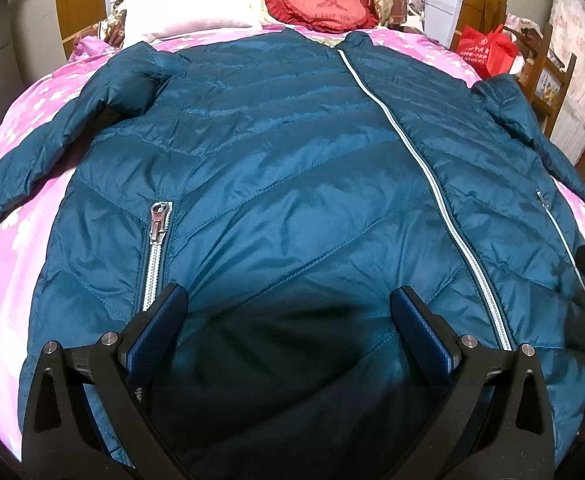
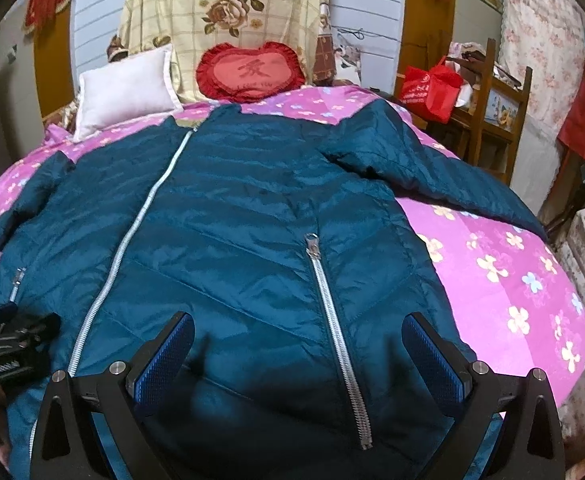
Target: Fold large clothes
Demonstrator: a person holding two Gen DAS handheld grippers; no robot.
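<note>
Teal jacket (image 1: 292, 168) lies flat beneath both open tongs (image 1: 288, 312).

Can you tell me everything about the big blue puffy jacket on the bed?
The teal quilted puffer jacket looks shiny and slippery, stitched in slanted rows. It lies flat, front up, on the pink flowered bedspread, collar toward the pillows, both sleeves spread out. Its long silver front zipper is closed, and each side has a silver pocket zipper. Both open grippers hover over its hem; neither holds it.
</note>
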